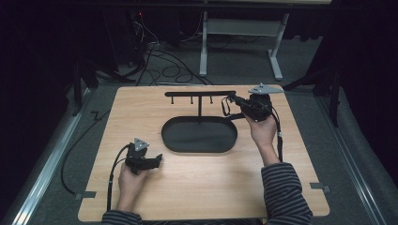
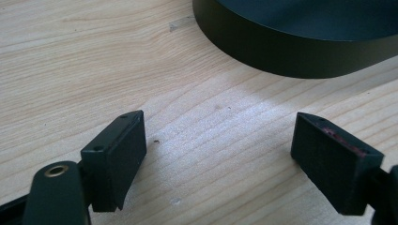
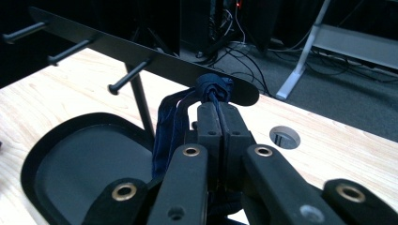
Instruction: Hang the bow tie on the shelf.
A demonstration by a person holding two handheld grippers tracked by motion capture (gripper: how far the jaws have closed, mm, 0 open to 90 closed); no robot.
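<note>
Dark blue cord (image 3: 174,123): it is hanging in loops from the tip of the right gripper (image 3: 219,112), bunched in a knot just above the jaws and right beside the near end of the rack bar (image 3: 155,63); in the high view the cord (image 1: 226,107) is dangling near the far right part of the table, just past the right end of the bar.
Rack: a black stand is rising on a thin post (image 3: 142,101) from an oval black tray (image 1: 199,135) in the middle of the table (image 1: 197,187); its flat bar is carrying short pegs (image 3: 127,77) that are pointing out sideways.
In the way: the end of the bar is sitting right behind the knot, and the pegs are standing farther along the bar, apart from the cord.
Right gripper: its jaws are pressing together on the cord, clenched with the strands pinched between the pads.
Left gripper (image 2: 218,157): its jaws are standing wide apart with nothing between them, hovering low over bare wood near the front left part of the table, with the wall of the tray (image 2: 291,54) just ahead.
Table detail: a round cable hole (image 3: 285,137) is lying near the far right edge.
</note>
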